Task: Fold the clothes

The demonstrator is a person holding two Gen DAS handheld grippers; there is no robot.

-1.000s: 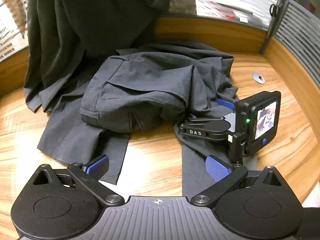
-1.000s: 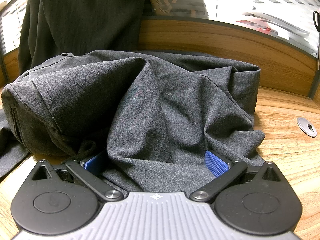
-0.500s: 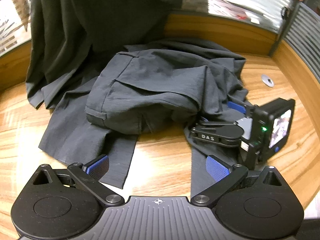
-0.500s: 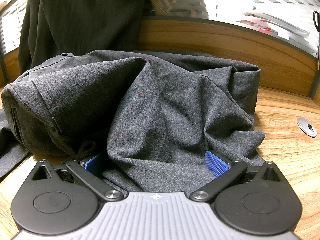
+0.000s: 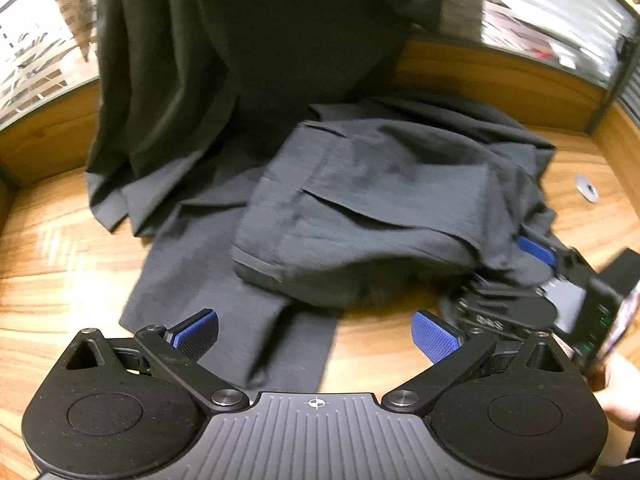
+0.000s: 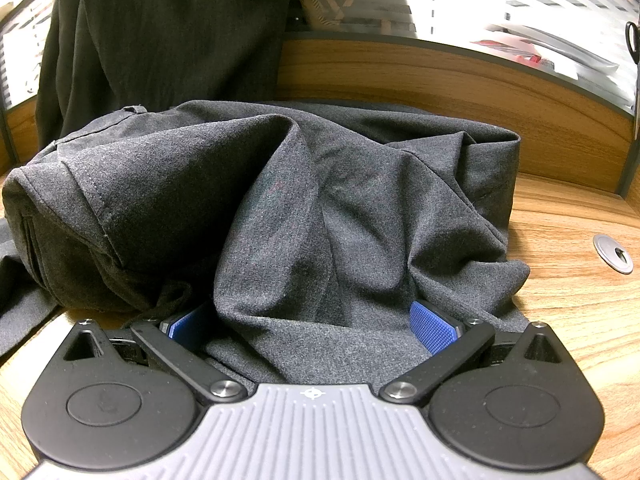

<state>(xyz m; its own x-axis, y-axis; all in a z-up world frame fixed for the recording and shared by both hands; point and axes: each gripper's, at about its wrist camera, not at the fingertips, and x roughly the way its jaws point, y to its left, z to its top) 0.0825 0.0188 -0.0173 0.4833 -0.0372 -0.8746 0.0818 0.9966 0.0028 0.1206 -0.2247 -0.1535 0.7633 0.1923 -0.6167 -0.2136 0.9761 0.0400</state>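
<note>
Dark trousers [image 5: 360,216] bunched mid-desk [image 5: 60,240]. L gripper [image 5: 316,332] released, empty, over flat leg. R gripper [image 6: 312,320] spread, cloth betw pads, unclamped. Advice: clamp hem fully, L take matching edge, lift together, avoid dragging.

My trousers [image 6: 280,208] are charcoal grey, plain, with a faint heathered fleck. My left gripper [image 5: 316,330] is black with blue dotted pads; my right gripper [image 6: 312,322] has the same blue pads on a grey ribbed body. The desk [image 5: 60,264] is honey-brown woodgrain. At three o'clock sits a silver grommet [image 6: 613,253].
</note>
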